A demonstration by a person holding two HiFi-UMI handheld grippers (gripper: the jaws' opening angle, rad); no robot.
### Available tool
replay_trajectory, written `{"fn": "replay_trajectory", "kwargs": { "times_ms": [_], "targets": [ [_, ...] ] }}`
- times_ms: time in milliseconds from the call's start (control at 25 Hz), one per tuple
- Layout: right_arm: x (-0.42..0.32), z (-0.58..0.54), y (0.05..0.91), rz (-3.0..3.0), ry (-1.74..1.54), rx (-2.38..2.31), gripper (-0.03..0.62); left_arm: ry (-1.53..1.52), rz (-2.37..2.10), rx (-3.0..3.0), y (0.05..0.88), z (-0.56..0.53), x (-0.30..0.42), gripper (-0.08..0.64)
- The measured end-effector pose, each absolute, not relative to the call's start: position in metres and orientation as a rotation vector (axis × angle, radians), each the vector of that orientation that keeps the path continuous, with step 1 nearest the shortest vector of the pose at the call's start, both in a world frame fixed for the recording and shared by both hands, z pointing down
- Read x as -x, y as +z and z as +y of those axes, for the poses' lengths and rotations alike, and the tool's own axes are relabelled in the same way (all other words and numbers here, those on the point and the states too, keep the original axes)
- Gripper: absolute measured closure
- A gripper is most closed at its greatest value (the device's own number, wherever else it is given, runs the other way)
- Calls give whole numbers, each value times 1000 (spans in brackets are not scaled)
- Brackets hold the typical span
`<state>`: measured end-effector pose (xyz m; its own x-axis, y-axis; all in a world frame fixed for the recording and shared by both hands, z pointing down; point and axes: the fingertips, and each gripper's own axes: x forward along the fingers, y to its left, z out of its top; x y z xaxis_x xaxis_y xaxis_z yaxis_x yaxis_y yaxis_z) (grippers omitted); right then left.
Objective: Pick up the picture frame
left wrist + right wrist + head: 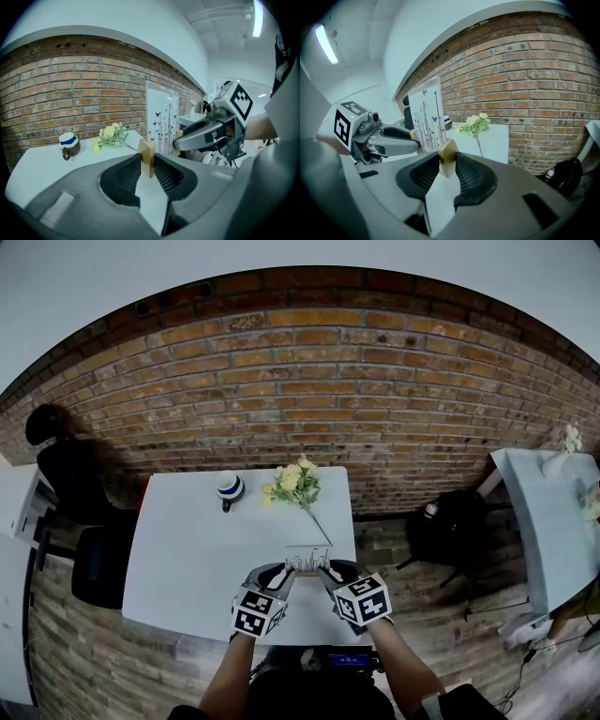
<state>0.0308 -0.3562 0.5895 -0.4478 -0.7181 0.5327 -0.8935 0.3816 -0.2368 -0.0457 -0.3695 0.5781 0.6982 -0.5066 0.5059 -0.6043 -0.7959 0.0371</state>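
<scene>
The picture frame (307, 560) is a clear upright panel printed with butterflies and thin stems, set on light wooden end blocks. It stands upright over the front part of the white table (187, 559). My left gripper (281, 577) is shut on the frame's left wooden block (146, 157), with the panel (161, 119) rising just beyond it. My right gripper (328, 576) is shut on the right wooden block (446, 157), beside the panel (427, 115). Each gripper shows in the other's view: the right gripper (206, 133) and the left gripper (389, 140).
A blue-and-white mug (230, 487) and a bunch of yellow flowers (296, 482) lie at the table's far side by the brick wall. A black chair (98, 563) stands left of the table, a black bag (450, 526) on the floor to the right, and another table (553, 521) further right.
</scene>
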Motion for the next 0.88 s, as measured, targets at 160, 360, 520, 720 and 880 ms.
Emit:
{"fn": "replay_trajectory", "kwargs": {
  "times_ms": [160,360,520,720,880],
  "targets": [
    [-24,-342,595,-2314,725,-1377,477,728,-914,-2685,583,-353,53,466],
    [-20,-327,594,-2315,724,-1389,477,730,-905,-2696,581,-340,56,466],
    [-18,-320,584,-2314,702,-1420,477,710,-893,-2723,572,-333,59,466],
    [4,-299,581,-2302,694,-1436,477,698,-882,-2729,570,-313,81,466],
    [32,-270,583,-2285,699,-1447,479,692,-864,-2733,572,-285,108,466]
  ]
}}
